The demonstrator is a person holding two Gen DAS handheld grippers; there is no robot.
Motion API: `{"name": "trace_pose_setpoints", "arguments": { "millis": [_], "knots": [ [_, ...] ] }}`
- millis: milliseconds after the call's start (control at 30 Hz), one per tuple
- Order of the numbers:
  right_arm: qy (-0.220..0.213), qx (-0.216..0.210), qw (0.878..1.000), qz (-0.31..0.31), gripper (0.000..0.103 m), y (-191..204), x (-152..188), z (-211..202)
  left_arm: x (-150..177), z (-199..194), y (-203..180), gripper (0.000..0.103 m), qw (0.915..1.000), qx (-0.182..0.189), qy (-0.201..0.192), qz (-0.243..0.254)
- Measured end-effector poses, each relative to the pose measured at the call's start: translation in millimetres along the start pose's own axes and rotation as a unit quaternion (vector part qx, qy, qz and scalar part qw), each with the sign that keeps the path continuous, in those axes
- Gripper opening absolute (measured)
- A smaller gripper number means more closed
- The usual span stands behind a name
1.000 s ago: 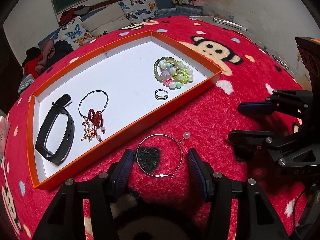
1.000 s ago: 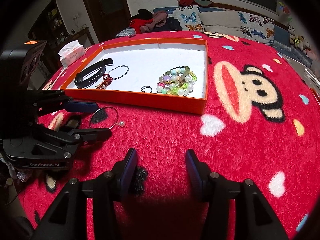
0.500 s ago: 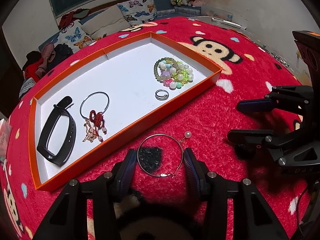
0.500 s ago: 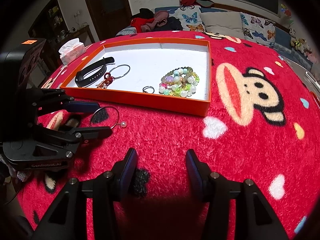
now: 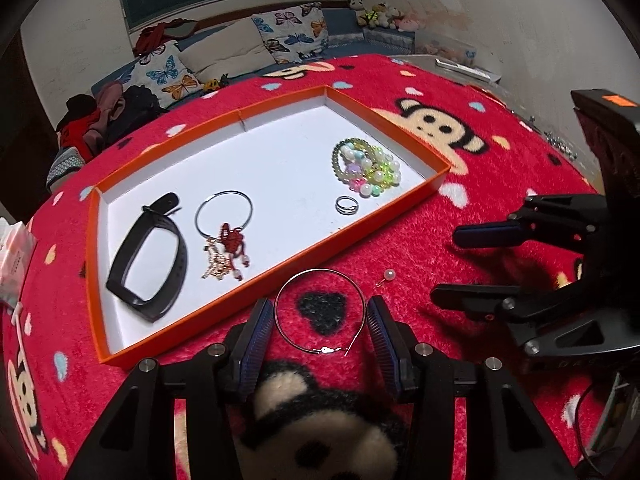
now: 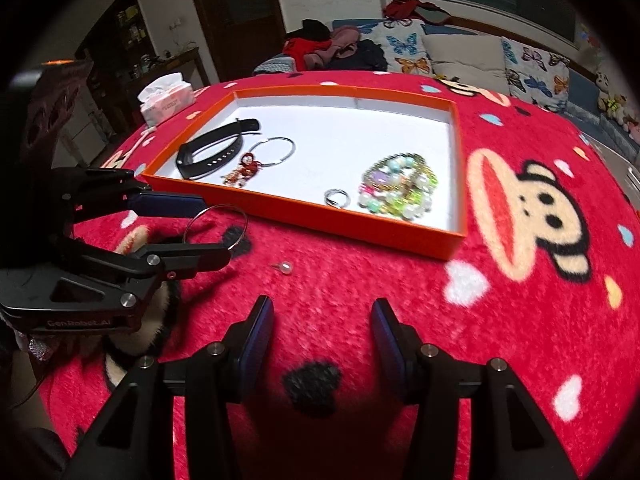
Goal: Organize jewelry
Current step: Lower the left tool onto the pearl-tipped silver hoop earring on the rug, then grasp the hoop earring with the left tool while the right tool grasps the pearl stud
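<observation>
Beside one orange tray (image 5: pixel 362 233), both parted claws (image 5: pixel 320 322) (image 6: pixel 322 330) grip nothing; left's brackets one hoop (image 5: pixel 320 312).

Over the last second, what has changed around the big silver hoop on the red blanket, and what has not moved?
The left gripper has narrowed around the large silver hoop earring, its pads now almost at the wire, and the small pearl bead now lies a little apart from the hoop. The right gripper stays open over the red plush blanket. Everything inside the orange tray lies as before.
</observation>
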State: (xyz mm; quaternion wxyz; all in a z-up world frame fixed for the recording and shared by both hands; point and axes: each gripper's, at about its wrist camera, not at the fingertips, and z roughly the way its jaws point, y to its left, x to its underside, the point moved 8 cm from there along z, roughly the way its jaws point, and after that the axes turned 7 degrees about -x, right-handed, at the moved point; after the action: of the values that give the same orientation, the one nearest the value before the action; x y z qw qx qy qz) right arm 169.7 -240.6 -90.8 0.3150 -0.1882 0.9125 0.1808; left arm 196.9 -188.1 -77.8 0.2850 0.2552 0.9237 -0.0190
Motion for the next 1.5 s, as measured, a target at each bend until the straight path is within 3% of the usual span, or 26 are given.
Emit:
{"name": "trace_pose_setpoints", "arguments": {
  "millis": [433,633,967,1500],
  "knots": [
    [0.011,-0.042,0.999,-0.033,0.055,20,-15,19,9,-9,22,0.051,0.9997,-0.002,-0.004,-0.023],
    [0.017,-0.052,0.997,-0.05,0.051,29,-18,29,11,-9,30,0.051,0.9995,-0.003,-0.004,-0.031],
    [0.027,-0.06,0.996,-0.061,0.033,37,-10,26,14,-11,38,0.051,0.9992,-0.007,-0.006,-0.04],
    [0.018,-0.026,0.998,-0.063,0.01,34,-10,24,10,-19,43,0.051,0.9988,-0.009,-0.016,-0.045]
  ]
}}
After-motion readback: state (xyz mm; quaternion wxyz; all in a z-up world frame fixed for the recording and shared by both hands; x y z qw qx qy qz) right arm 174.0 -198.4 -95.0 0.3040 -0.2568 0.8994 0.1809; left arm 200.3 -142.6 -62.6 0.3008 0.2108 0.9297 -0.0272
